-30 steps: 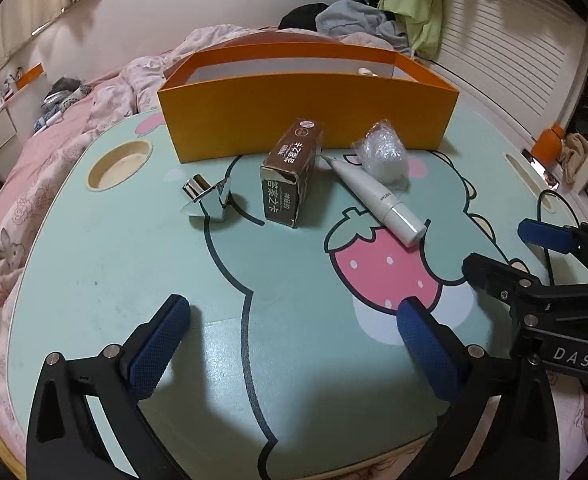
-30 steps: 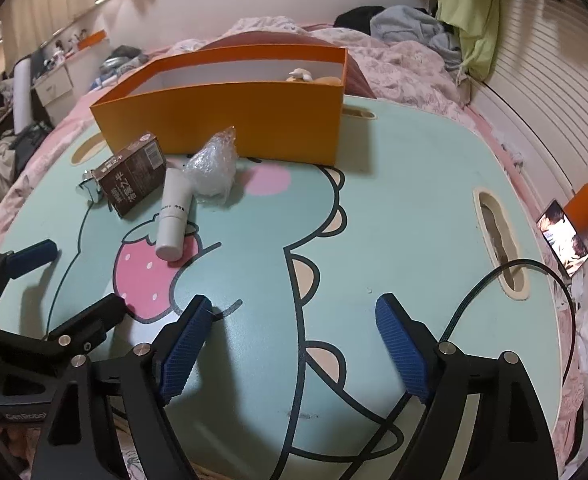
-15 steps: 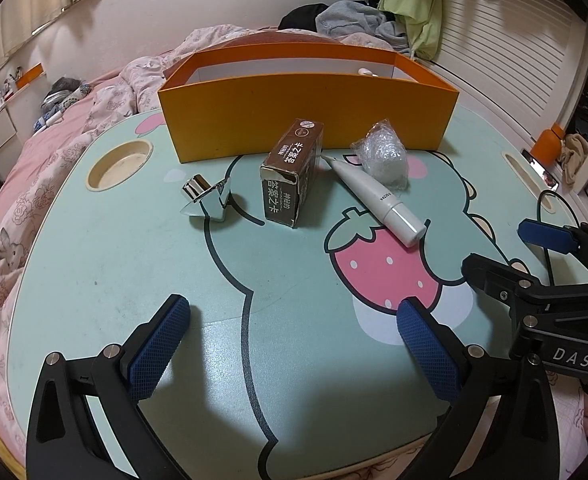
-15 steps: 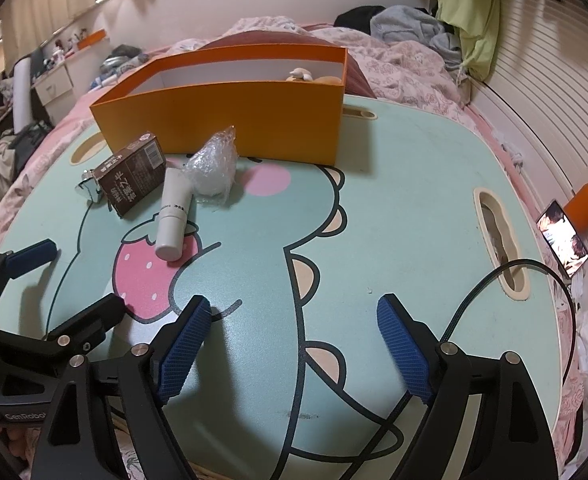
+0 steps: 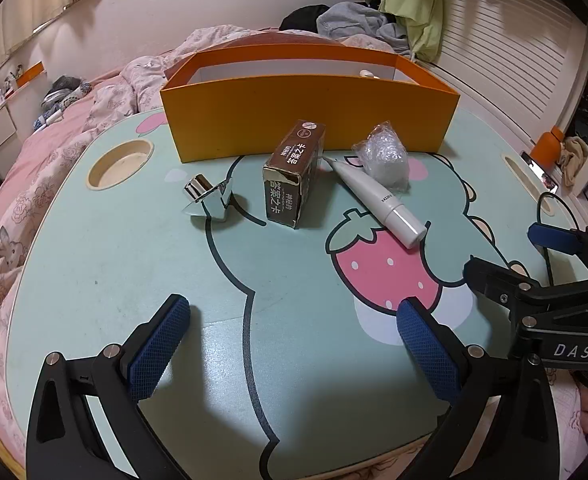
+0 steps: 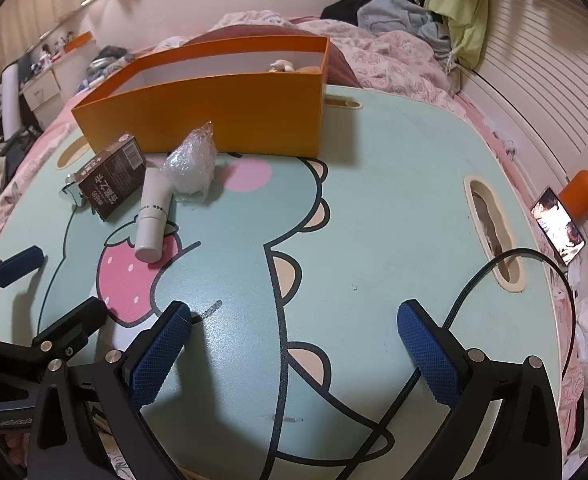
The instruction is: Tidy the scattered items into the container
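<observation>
Left wrist view: you are holding the left gripper [image 5: 291, 338] over the surface [image 5: 113, 280] with its blue fingers [image 5: 159, 346] far apart and nothing between them. At 12 o'clock the orange box [image 5: 306, 116] is standing at the far edge of the surface. Just in front of it, four things are lying close together. The brown carton [image 5: 291, 174] is sitting at 12 o'clock. The shiny silver piece [image 5: 207, 198] is lying at 11 o'clock. The white tube [image 5: 378, 204] is lying at 1 o'clock, with the crinkly clear wrap [image 5: 384, 156] touching its far end.

In the right wrist view, the right gripper [image 6: 294, 346] is opening its fingers [image 6: 428, 354] wide, and nothing is between them. A black cable [image 6: 490, 276] is running past the finger at 4 o'clock. Something small and pale [image 6: 281, 65] is already sitting inside the box.
</observation>
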`<state>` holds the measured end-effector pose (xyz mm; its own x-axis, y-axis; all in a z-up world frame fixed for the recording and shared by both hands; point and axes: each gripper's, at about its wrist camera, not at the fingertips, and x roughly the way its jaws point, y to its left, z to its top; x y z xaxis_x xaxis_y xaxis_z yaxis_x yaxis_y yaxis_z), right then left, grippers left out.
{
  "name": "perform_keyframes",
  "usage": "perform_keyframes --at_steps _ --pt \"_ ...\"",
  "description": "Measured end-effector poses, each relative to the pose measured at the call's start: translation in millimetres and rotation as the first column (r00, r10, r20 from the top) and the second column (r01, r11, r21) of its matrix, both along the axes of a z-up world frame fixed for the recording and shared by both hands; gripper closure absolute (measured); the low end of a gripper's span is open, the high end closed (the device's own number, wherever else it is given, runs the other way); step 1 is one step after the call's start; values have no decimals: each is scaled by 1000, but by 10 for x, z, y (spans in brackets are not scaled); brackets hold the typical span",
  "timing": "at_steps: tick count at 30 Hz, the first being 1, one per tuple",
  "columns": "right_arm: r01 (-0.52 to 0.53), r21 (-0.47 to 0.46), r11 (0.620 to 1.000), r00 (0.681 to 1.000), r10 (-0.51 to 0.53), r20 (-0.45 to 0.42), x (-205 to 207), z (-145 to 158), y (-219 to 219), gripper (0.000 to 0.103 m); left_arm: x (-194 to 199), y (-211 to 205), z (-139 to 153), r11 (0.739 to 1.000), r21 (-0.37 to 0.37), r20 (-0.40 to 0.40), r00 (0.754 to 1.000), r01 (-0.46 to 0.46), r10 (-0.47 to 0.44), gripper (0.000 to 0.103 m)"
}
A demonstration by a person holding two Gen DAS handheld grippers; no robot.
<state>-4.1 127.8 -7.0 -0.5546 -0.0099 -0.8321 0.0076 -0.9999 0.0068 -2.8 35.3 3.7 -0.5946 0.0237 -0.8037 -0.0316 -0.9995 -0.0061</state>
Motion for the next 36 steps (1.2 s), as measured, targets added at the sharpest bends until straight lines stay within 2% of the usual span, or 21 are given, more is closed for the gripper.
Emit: perform_keyframes --at_steps 28,32,36 --pt "0 0 1000 1000 0 0 -2 -1 -8 0 3 -13 5 1000 6 -1 1000 -1 1 0" --pt "0 0 1000 1000 0 0 -1 -1 -9 0 22 -140 46 997 71 -12 1000 -23 24 0" --pt "0 -2 1000 1000 0 -1 0 2 -9 0 39 -360 171 977 207 -51 997 -41 52 0"
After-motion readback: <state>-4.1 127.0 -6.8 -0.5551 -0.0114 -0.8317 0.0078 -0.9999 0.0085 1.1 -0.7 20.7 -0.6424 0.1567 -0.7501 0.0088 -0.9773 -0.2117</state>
